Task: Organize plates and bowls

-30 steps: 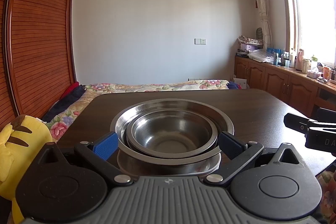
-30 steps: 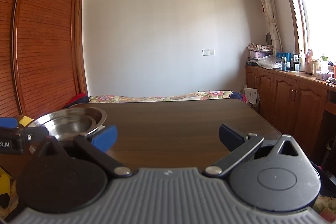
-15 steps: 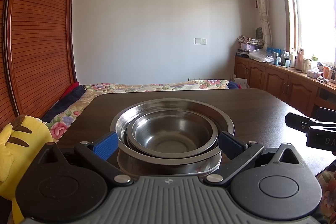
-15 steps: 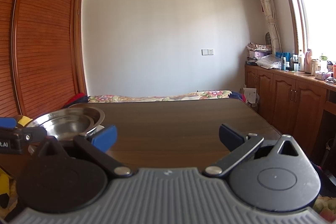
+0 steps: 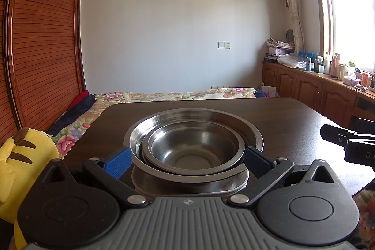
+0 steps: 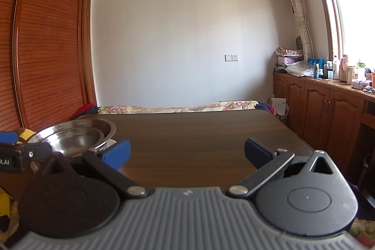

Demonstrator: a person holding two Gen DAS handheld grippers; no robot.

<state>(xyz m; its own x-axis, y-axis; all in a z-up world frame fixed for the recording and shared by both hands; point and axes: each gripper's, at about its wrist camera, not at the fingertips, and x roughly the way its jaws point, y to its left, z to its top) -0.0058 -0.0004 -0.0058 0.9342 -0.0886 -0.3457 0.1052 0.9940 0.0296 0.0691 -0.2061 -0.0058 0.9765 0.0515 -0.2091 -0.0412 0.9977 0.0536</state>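
Plush toy (image 5: 23, 156), yellow and soft, sits off the left edge of the surface (image 5: 293, 123). Surface is dark wood grain with rounded corners. Stack of steel bowls (image 5: 194, 149) stands near its left and near edges: small bowl nested in a wide one, over a flatter dish, all smooth and shiny. Left gripper (image 5: 187, 162) spread wide, blue ribbed pads flanking the stack; contact cannot be told. Right of the stack, wood lies bare to the far edge. Right gripper (image 6: 187, 152) open above bare wood, holding nothing. Wooden cabinets (image 6: 328, 114) beyond the right edge.
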